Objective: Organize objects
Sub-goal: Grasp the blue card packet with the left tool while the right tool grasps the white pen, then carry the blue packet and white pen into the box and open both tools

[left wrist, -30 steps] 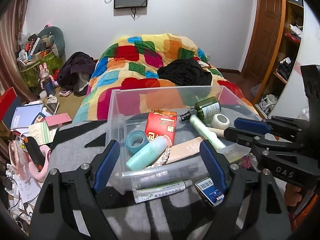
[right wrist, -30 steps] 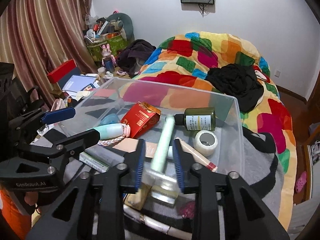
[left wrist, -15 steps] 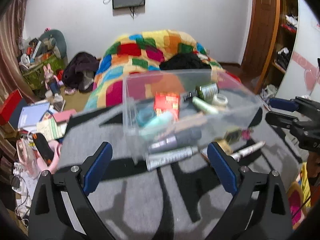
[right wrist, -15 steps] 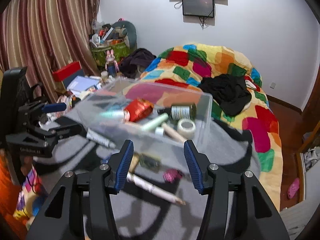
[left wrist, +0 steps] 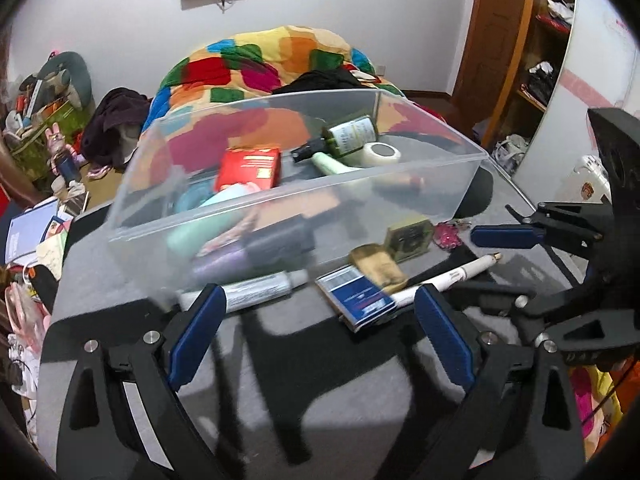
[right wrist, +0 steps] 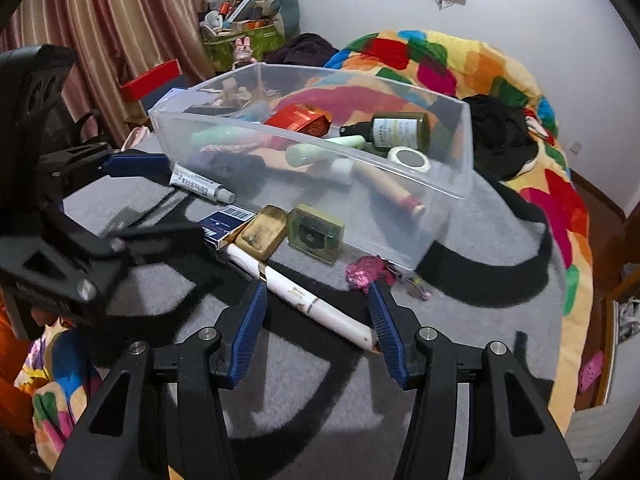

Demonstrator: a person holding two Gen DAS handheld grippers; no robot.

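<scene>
A clear plastic bin (left wrist: pixel 460 184) (right wrist: pixel 466 148) stands on a grey and black blanket (left wrist: pixel 340 392). It holds a red box (left wrist: pixel 250 168), a green bottle (right wrist: pixel 400 132), a tape roll (right wrist: pixel 410 159) and several tubes. In front of it lie a silver tube (left wrist: pixel 256 290), a blue box (left wrist: pixel 358 296), a gold tin (right wrist: pixel 262 232), a green case (right wrist: pixel 316 234), a long white pen (right wrist: pixel 320 308) and a pink trinket (right wrist: pixel 366 272). My left gripper (left wrist: pixel 320 336) is open and empty before the blue box. My right gripper (right wrist: pixel 320 328) is open, its jaws either side of the pen.
A bed with a bright patchwork quilt (left wrist: pixel 260 60) and dark clothes lies behind the bin. Books and clutter lie on the floor at the left (left wrist: pixel 28 228). A wooden shelf unit (left wrist: pixel 532 40) stands at the right. Curtains (right wrist: pixel 100 20) hang at the left in the right wrist view.
Both grippers have drawn back from the bin and lowered towards the blanket. The right gripper, shut on a pale green tube over the bin a second ago, has released it and is open.
</scene>
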